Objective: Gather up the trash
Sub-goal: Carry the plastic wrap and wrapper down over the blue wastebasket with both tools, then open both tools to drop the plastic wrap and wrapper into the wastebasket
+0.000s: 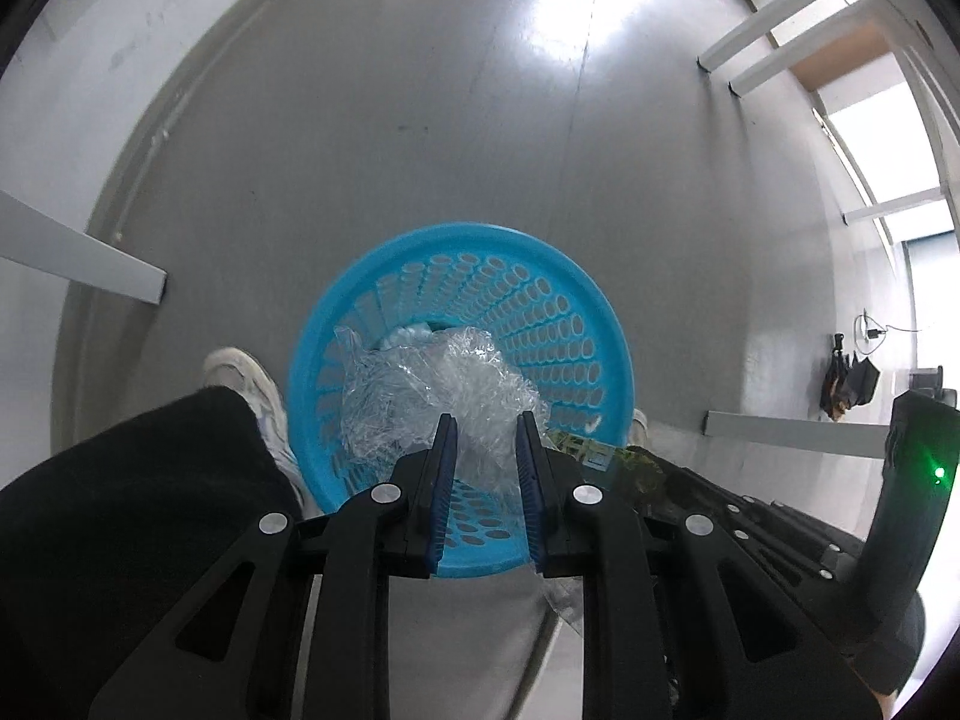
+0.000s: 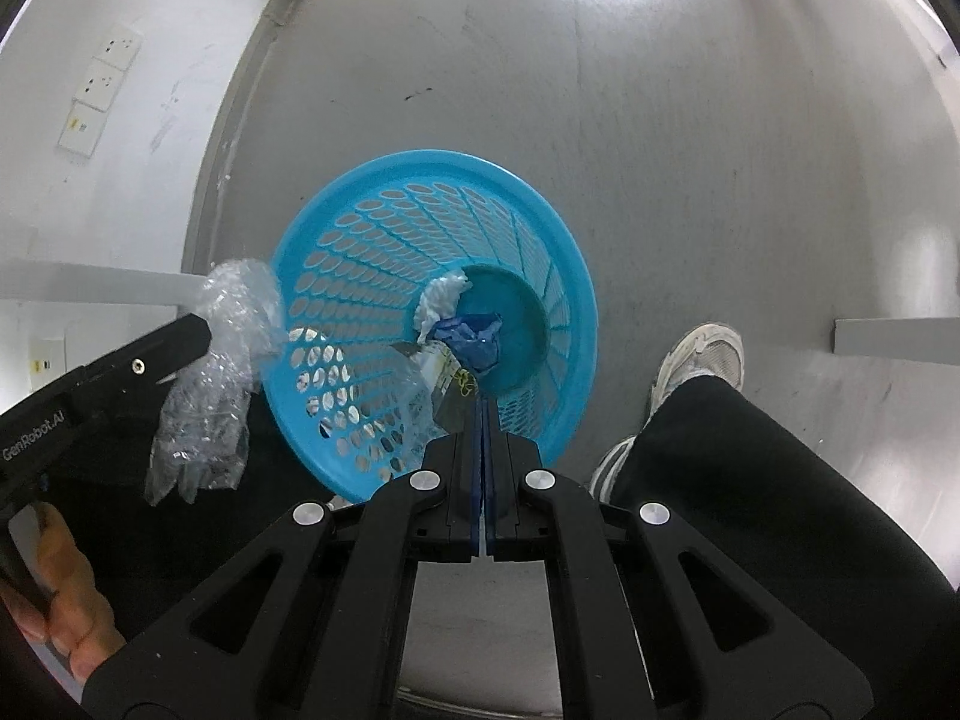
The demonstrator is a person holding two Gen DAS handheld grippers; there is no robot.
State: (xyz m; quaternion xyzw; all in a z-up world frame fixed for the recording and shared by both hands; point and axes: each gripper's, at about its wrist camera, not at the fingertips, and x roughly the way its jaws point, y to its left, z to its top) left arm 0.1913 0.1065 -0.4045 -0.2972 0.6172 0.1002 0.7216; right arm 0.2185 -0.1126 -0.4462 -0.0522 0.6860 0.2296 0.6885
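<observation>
The grey smooth floor [image 1: 420, 120] is filling most of both views, w/ a bright glare patch at the far end and a white wall w/ socket plates [image 2: 102, 84] curving along the left. White table legs [image 1: 774, 42] are poking in at far right of the left wrist view; what they carry is cut off by the frame.

The person's black trouser legs [image 2: 750, 510] and pale worn sneakers [image 2: 702, 360] are standing either side of the basket; everything above the knees is out of frame.

The round sky-blue perforated plastic basket [image 2: 372, 228] is standing on the floor between the feet, mouth up, near the wall. Its near rim is being hidden by the grippers in both views.

The crumpled clear plastic wrap [image 2: 228, 360] is hanging from the left gripper [image 1: 483, 420], whose blue pads are pinching it w/ a narrow gap, just over the basket's left rim; in the left wrist view the wrap is covering much of the basket's inside.

The right gripper [image 2: 485, 405] is pressing its pads fully together on a thin silvery printed wrapper [image 2: 447, 378], dangling over the basket mouth. Print on it is too small to read.

At the basket bottom a white crumpled tissue [image 2: 441, 297] and a blue crinkled scrap [image 2: 474, 339] are lying together.

A hand [image 2: 66, 618] is gripping the left tool's handle at bottom left, mostly cut off. Dark items by the far right wall [image 1: 849, 378] are hard to make out.
</observation>
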